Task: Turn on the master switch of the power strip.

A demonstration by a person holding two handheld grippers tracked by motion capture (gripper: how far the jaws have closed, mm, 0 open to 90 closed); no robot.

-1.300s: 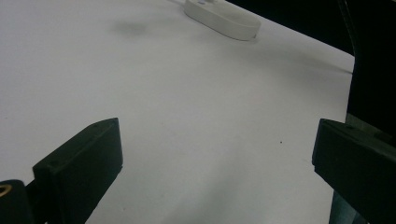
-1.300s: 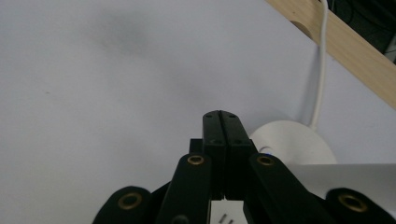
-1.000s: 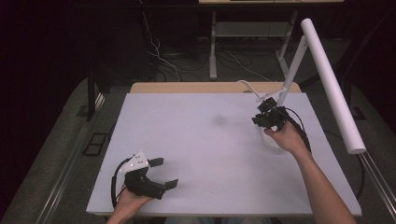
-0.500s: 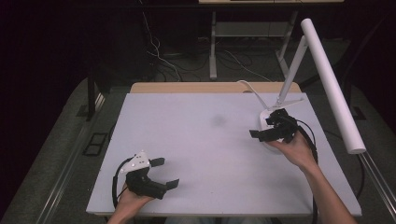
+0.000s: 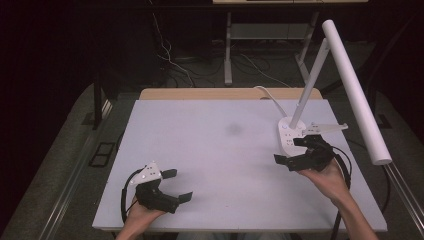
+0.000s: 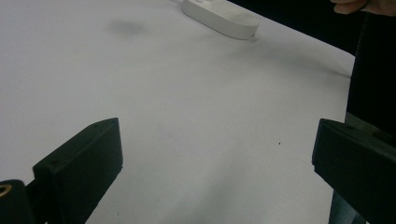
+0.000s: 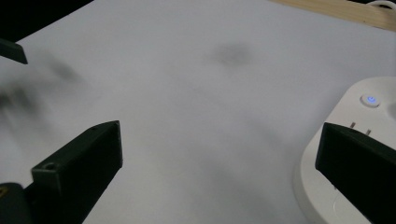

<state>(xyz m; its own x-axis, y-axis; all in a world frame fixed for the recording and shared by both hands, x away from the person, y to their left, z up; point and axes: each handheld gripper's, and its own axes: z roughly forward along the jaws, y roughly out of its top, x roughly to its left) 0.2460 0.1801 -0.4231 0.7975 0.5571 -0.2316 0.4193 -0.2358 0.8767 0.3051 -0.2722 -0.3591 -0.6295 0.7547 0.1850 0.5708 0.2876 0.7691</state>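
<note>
A white desk lamp stands at the table's right, its oval base (image 5: 288,135) on the white tabletop (image 5: 225,150) and its long tube head (image 5: 352,85) reaching toward the near right. My right gripper (image 5: 292,151) hovers just in front of that base, open and empty. In the right gripper view the base (image 7: 355,154) with its blue-lit button (image 7: 371,99) lies beside the right jaw. My left gripper (image 5: 177,185) rests near the front left edge, open with nothing between its jaws. In the left gripper view the lamp base (image 6: 219,17) lies far off.
A faint dark smudge (image 5: 234,130) marks the middle of the tabletop. A wooden strip (image 5: 225,94) runs along the far edge. The lamp's white cord (image 5: 267,95) trails off the back. Desk legs and cables (image 5: 170,55) fill the dark floor beyond.
My right gripper has come back from beside the lamp's stem toward the near side and now sits lower, in front of the base. The left gripper has stayed put.
</note>
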